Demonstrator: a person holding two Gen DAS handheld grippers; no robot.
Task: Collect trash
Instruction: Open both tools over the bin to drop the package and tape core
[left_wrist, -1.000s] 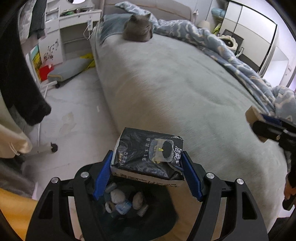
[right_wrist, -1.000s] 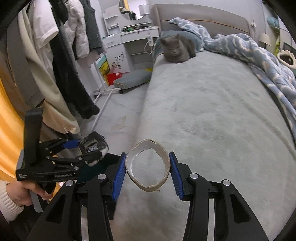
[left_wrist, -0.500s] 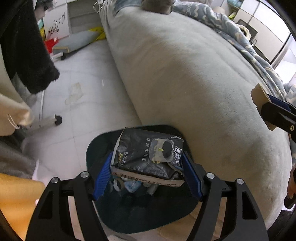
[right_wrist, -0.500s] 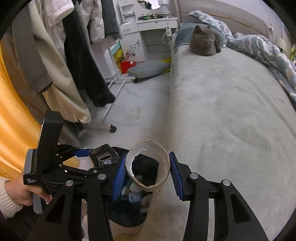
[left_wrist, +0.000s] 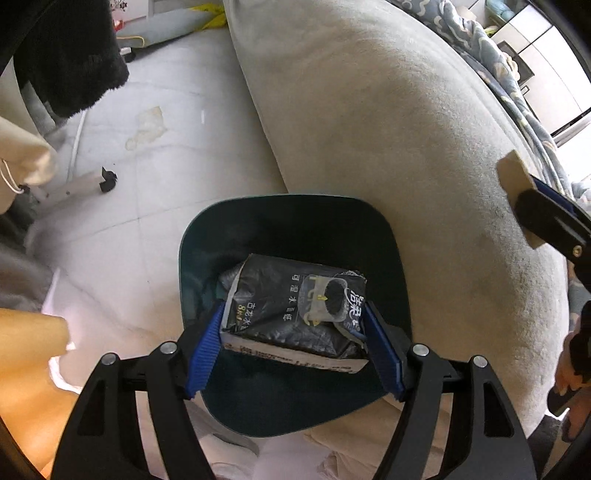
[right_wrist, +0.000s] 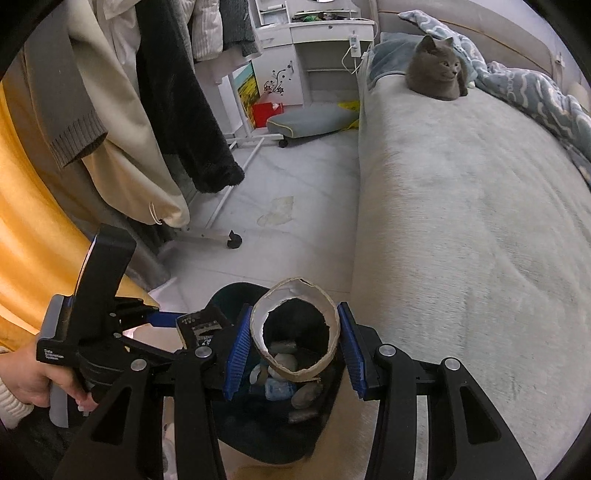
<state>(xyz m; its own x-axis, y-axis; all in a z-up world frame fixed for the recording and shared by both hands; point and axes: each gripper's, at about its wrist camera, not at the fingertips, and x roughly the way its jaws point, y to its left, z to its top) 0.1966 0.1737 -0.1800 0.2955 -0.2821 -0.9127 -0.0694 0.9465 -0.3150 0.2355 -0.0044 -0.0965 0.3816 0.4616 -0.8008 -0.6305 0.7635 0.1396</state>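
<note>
**A:** How do these two bits of trash handle, you reckon?

**B:** The black wipes pack (left_wrist: 295, 314) looks soft and crinkly, probably light and half empty, so it squashes if you pinch hard. The left gripper (left_wrist: 293, 347) is clamped on it across the short sides, blue pads flat against each end, which seems like the right hold since the film looks slick. It sits in the lower middle of the left wrist view, right over the mouth of the dark teal bin (left_wrist: 391, 236).

**A:** And the other one?

**B:** Cardboard tube (right_wrist: 294, 330), thin and light for sure, a bit crushable. The rim is torn and it's already pushed slightly oval. The right gripper (right_wrist: 293, 350) is closed on it from both sides, open end facing the camera, at the bottom centre of the right wrist view. You can see wadded tissue-ish trash (right_wrist: 284, 363) in the bin through the tube.

**A:** Looks?

**B:** Pack is glossy black with white lettering and a peel flap on top, white strip along the near edge. Tube is plain brown outside, paler inside.
</note>
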